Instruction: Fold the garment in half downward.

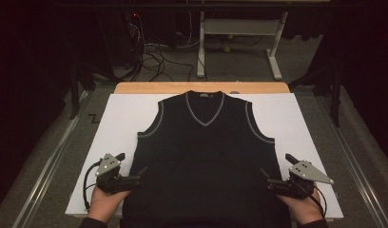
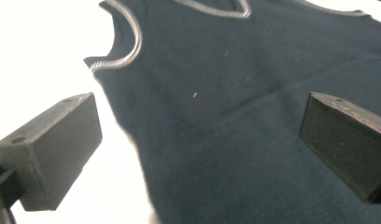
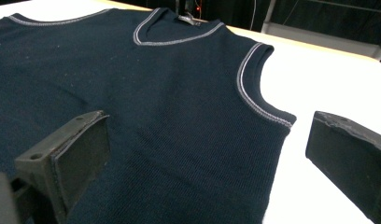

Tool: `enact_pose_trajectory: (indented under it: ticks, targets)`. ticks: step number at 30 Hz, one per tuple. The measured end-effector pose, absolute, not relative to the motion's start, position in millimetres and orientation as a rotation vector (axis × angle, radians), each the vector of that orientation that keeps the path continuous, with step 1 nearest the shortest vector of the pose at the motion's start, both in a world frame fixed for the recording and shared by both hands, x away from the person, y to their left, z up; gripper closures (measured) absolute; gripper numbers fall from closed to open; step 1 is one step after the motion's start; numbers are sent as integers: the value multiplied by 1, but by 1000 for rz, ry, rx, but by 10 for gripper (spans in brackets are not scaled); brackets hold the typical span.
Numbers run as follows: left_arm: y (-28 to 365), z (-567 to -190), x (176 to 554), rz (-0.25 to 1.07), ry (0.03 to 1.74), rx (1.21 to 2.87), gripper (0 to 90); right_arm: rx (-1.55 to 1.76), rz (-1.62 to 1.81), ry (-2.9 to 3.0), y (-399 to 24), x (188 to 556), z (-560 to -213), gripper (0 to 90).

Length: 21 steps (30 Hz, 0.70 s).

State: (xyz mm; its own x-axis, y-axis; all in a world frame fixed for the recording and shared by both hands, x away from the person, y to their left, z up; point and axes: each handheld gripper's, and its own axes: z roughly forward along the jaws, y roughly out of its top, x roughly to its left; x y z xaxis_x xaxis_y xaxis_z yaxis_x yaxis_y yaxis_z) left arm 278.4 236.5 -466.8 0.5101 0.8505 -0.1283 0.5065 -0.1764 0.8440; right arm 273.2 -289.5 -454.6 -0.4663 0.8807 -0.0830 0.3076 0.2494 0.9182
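Observation:
A dark navy sleeveless V-neck vest (image 1: 206,147) with grey trim lies flat, front up, on a white sheet, neck toward the far side. My left gripper (image 1: 131,166) is open at the vest's lower left side edge, which runs between its jaws in the left gripper view, vest (image 2: 235,116). My right gripper (image 1: 277,167) is open at the lower right side edge; in the right gripper view the vest (image 3: 156,107) passes between the jaws, its armhole ahead. Neither gripper holds anything.
The white sheet (image 1: 121,118) covers a wooden table (image 1: 149,87) whose far edge shows beyond the vest. Metal rails (image 1: 49,166) run along both sides. A white desk frame (image 1: 239,38) and cables (image 1: 149,52) stand on the floor behind.

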Motion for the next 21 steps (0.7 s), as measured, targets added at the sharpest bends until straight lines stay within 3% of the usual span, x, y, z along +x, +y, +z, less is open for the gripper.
enact_pose_trajectory:
  ticks: [14,18,21]
  targets:
    - [237,-475,290,374,1270,1963,27,1160,1104,2001,-290,279,-460,42]
    - [235,-477,292,354,1296,1992,124,1214,1056,2030,-292,281,-461,132]
    - [233,-479,296,339,1318,2008,140,1281,1025,2045,-296,286,-460,281]
